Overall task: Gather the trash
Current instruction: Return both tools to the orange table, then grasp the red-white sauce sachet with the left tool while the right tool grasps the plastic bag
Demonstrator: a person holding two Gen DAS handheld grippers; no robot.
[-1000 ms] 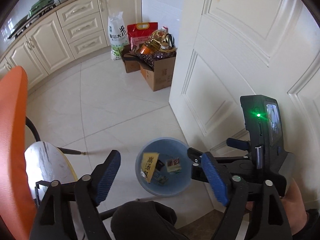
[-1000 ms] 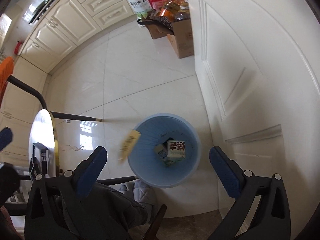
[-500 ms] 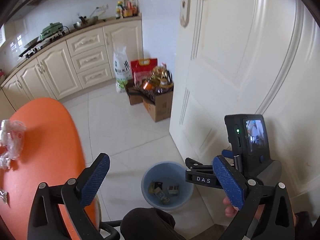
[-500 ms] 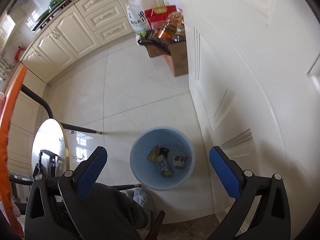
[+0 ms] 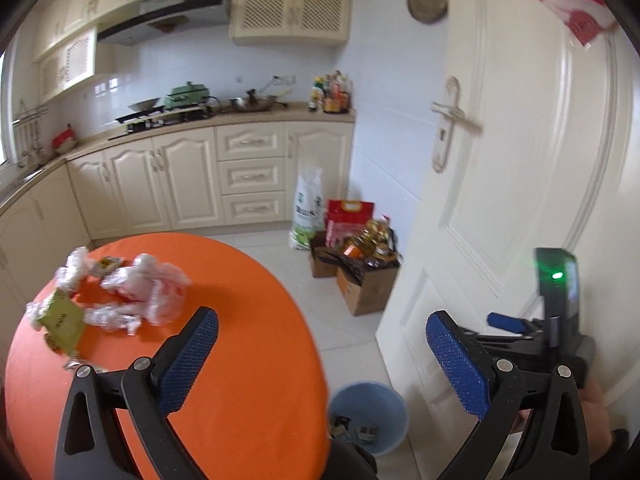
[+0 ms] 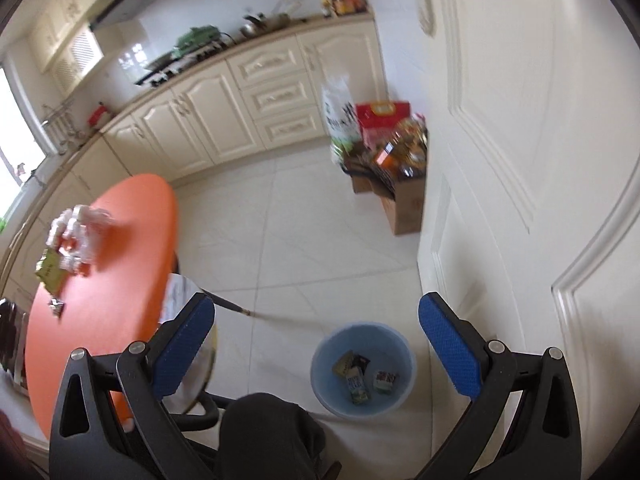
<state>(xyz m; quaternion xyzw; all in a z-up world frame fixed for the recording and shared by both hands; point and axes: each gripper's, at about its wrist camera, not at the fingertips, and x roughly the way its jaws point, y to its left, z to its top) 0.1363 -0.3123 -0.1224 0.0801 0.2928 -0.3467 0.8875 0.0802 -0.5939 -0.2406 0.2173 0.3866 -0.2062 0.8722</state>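
A light-blue bin (image 6: 363, 368) stands on the floor by the door and holds several wrappers (image 6: 358, 376); it also shows in the left wrist view (image 5: 370, 416). On the round orange table (image 5: 240, 380) lie crumpled clear plastic (image 5: 148, 292), a yellow-green packet (image 5: 62, 320) and small scraps. My left gripper (image 5: 320, 356) is open and empty above the table's right edge. My right gripper (image 6: 316, 344) is open and empty, high above the bin; its body shows in the left wrist view (image 5: 556, 320).
A white door (image 5: 520, 160) stands at the right. Cardboard boxes with bottles (image 5: 360, 268) and bags stand against the cabinets (image 5: 200, 180). The person's dark-clad knee (image 6: 272, 432) sits below the grippers. White tiled floor (image 6: 320, 232) lies between table and boxes.
Both grippers have risen and tilted up from over the bin. The yellow wrapper that was falling beside the bin now lies inside it. The left view now faces the orange table.
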